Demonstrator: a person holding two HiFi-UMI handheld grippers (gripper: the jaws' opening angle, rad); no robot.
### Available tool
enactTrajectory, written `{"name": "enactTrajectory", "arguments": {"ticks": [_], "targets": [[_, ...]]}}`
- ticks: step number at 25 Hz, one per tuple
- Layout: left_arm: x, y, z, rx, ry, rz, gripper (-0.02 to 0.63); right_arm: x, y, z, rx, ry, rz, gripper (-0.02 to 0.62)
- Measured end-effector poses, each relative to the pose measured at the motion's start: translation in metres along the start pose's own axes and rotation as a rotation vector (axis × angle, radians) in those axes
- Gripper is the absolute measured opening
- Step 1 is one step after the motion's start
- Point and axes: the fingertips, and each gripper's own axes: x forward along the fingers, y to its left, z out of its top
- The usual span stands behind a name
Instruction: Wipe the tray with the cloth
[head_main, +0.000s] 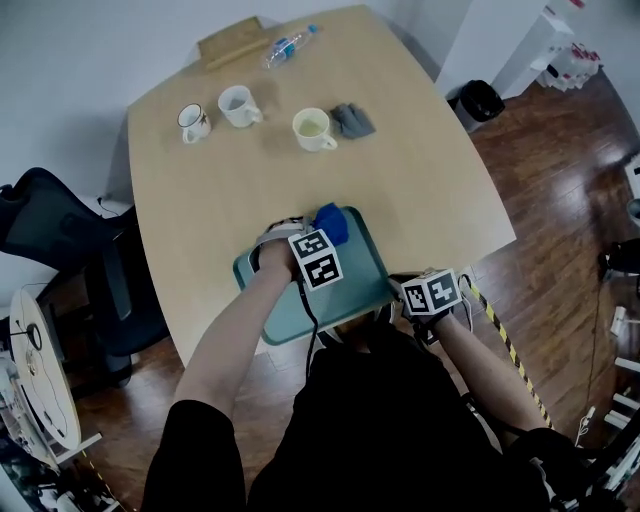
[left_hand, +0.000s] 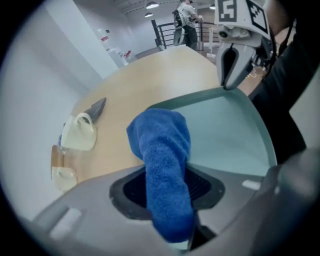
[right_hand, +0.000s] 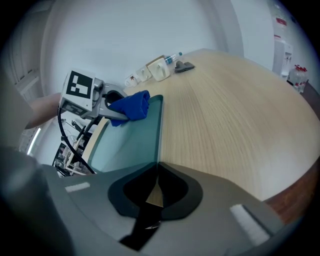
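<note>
A teal tray (head_main: 365, 265) lies at the table's near edge. My left gripper (head_main: 318, 232) points steeply down over the tray's far side, shut on a blue cloth (head_main: 332, 222). In the left gripper view the cloth (left_hand: 162, 160) hangs bunched between the jaws, above where the tray's (left_hand: 225, 130) rim meets the table. My right gripper (head_main: 397, 300) is at the tray's near right corner. In the right gripper view its jaws (right_hand: 156, 187) are shut on the tray's (right_hand: 135, 145) rim, with the cloth (right_hand: 131, 106) and the left gripper (right_hand: 117, 107) beyond. The left gripper view shows the right gripper (left_hand: 231, 85) pinching that corner.
At the table's far side stand three mugs (head_main: 195, 122) (head_main: 238, 105) (head_main: 314, 129), with a grey rag (head_main: 352, 120) beside the last. A plastic bottle (head_main: 288, 45) and a wooden board (head_main: 232, 42) lie at the back edge. A dark chair (head_main: 60, 230) stands to the left.
</note>
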Motion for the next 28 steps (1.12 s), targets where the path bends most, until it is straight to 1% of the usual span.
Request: {"name": "enactTrajectory", "arguments": {"ticks": [4,6,8,13,18,20,22,24,26,28], "targets": [[0.002,0.002,0.000,0.008,0.027,0.009,0.169,0.001,-0.002,-0.001,0.004,-0.002,-0.003,0.018],[0.000,-0.006,0.003,0.024,0.027,0.018,0.167,0.000,-0.003,-0.002,0.010,-0.002,-0.002,0.018],[-0.004,-0.020,0.007,0.033,0.016,0.006,0.167,-0.001,-0.005,-0.003,0.012,0.000,-0.003,0.018],[-0.018,-0.082,0.018,0.053,-0.035,-0.056,0.167,-0.004,-0.008,-0.004,0.008,0.010,-0.016,0.018],[-0.037,-0.157,0.017,0.086,-0.103,-0.171,0.167,-0.006,-0.009,-0.004,0.008,0.009,-0.029,0.018],[-0.042,-0.174,0.013,0.104,-0.124,-0.199,0.167,-0.006,-0.009,-0.002,0.010,0.011,-0.029,0.018],[-0.042,-0.176,0.008,0.097,-0.136,-0.195,0.167,-0.005,-0.008,-0.001,0.013,0.016,-0.029,0.018],[-0.039,-0.168,0.001,0.078,-0.137,-0.178,0.167,-0.004,-0.006,0.000,0.014,0.017,-0.030,0.018],[-0.034,-0.150,-0.009,0.055,-0.123,-0.157,0.169,-0.004,-0.005,0.001,0.011,0.016,-0.034,0.018],[-0.028,-0.122,-0.022,0.024,-0.093,-0.130,0.169,-0.003,-0.005,0.001,0.007,0.014,-0.037,0.018]]}}
